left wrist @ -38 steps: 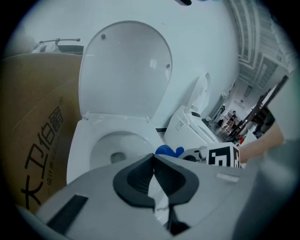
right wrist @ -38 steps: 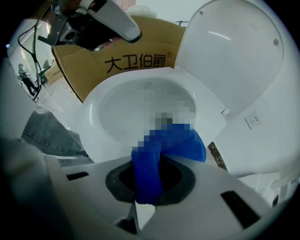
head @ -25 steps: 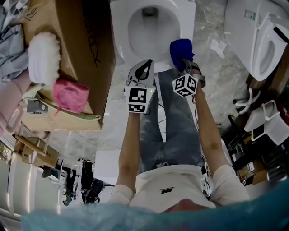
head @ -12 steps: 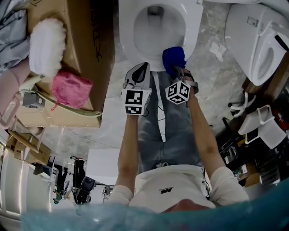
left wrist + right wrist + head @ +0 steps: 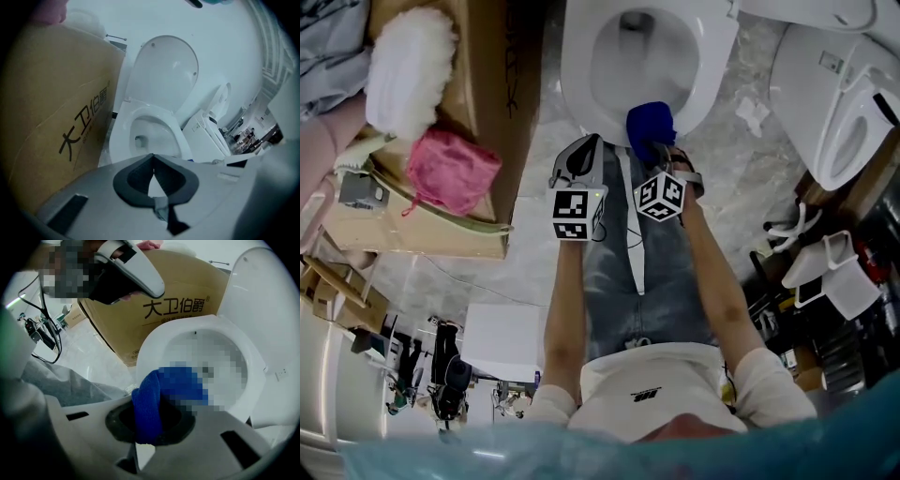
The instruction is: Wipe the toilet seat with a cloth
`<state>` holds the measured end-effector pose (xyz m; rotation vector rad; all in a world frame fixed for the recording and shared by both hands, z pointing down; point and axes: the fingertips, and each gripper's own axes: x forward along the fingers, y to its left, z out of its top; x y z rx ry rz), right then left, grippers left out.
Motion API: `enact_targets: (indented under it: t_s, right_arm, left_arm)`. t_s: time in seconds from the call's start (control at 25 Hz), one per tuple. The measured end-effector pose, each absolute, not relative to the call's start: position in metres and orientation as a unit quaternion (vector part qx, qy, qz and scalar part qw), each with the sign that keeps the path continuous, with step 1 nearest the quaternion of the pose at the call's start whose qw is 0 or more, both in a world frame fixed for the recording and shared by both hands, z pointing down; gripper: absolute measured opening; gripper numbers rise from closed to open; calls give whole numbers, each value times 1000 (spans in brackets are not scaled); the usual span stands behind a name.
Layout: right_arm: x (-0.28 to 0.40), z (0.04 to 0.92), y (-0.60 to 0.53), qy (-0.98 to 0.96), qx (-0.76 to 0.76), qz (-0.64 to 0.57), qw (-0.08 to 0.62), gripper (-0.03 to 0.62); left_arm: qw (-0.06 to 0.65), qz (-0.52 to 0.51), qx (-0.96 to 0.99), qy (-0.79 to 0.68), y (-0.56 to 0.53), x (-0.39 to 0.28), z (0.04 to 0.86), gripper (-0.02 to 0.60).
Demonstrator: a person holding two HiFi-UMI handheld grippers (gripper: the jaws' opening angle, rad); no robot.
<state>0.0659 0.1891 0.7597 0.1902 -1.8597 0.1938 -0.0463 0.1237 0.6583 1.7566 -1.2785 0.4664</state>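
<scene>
On pale marbled floor point(image 5: 741, 178), a person in a white top and jeans stands facing a toilet, holding a two-jaw gripper in each hand.

Largest in the room is a tall brown cardboard box point(image 5: 502, 103) with dark printed lettering. It stands just beside the toilet, on the person's left.

Next is the white toilet point(image 5: 574, 98), directly ahead of the person. Its lid point(image 5: 164, 75) is raised upright. The oval toilet seat point(image 5: 712, 66) is down around the open bowl.

A second white toilet point(image 5: 825, 112) stands off to the person's right, well apart from the first.

On top of the box lies a fluffy white duster point(image 5: 408, 70). Just beside it, nearer the person, is a crumpled pink cloth point(image 5: 450, 169).

The left gripper point(image 5: 586, 142) is held near the front edge of the toilet, left of its midline. Its jaws are pressed together at the tips, with nothing between them. It touches neither seat nor bowl. A cube with black and white square markers point(image 5: 570, 214) sits on its back.

The right gripper point(image 5: 661, 152) is held just to the right of the left one, with its own marker cube point(image 5: 659, 195). Its jaws are pinching a bright blue cloth point(image 5: 649, 124). The bunched cloth sticks out past the jaw tips. It rests at the front of the toilet seat, a little right of centre, over the inner edge of the bowl.
</scene>
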Motion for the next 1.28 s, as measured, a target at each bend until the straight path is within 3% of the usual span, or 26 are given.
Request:
enact_targets:
  t_s: [1.28]
  right_arm:
    - [-61,755,166,-842,-41,80,532,21]
  left_arm:
    - [470,185,611,-610,155,-138,676,9]
